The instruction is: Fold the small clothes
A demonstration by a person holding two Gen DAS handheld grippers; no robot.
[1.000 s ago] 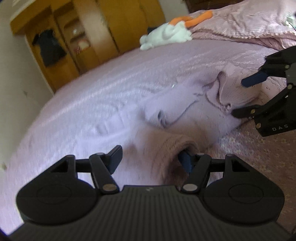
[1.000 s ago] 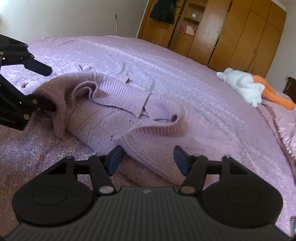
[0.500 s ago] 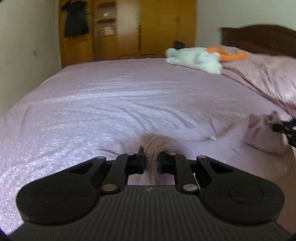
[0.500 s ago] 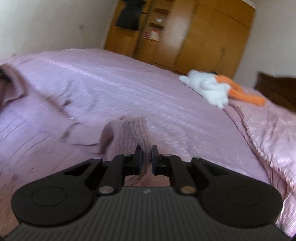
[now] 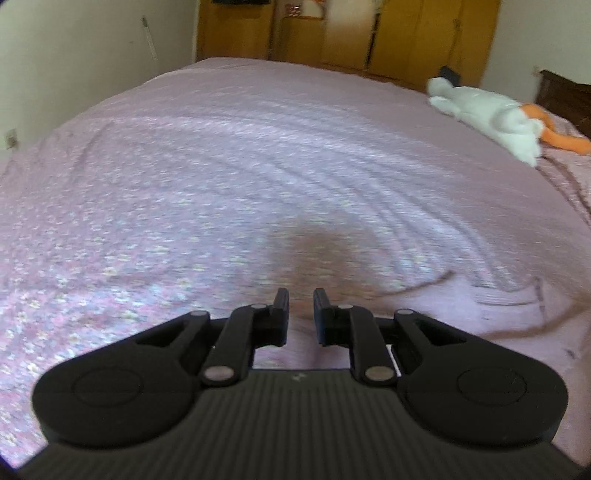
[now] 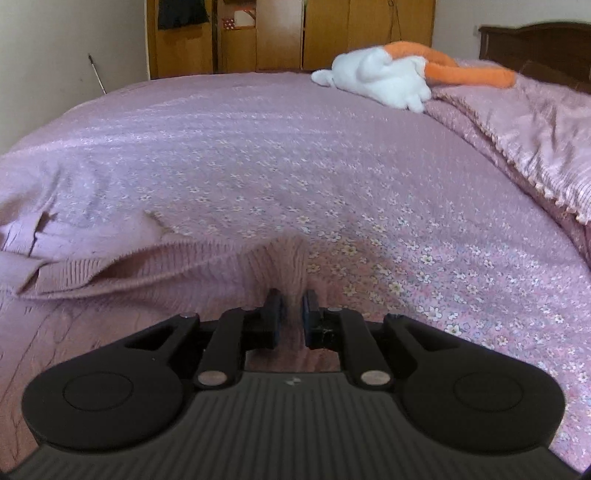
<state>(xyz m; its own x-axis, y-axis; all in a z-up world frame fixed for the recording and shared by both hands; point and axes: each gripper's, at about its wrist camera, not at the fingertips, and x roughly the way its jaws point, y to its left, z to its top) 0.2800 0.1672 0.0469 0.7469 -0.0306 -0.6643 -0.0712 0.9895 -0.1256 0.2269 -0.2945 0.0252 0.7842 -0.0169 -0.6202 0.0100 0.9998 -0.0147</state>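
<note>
While both grippers sit low over the bed, the pink knit sweater (image 6: 155, 266) lies stretched flat between them.

From where I stand, the right gripper (image 6: 291, 306) has its fingers pressed together on a ridge of the sweater's ribbed edge, which rises in a small peak just ahead of the tips; the rest of the garment spreads away to its left across the floral bedspread (image 6: 369, 173). The left gripper (image 5: 301, 308) has its fingers drawn close with a narrow gap; pink cloth shows in that gap, but motion blur keeps me from telling whether it is pinched. Far across the bed a white and orange plush toy (image 6: 391, 74) rests near the pillow end, with a wooden wardrobe (image 6: 280, 33) behind.
</note>
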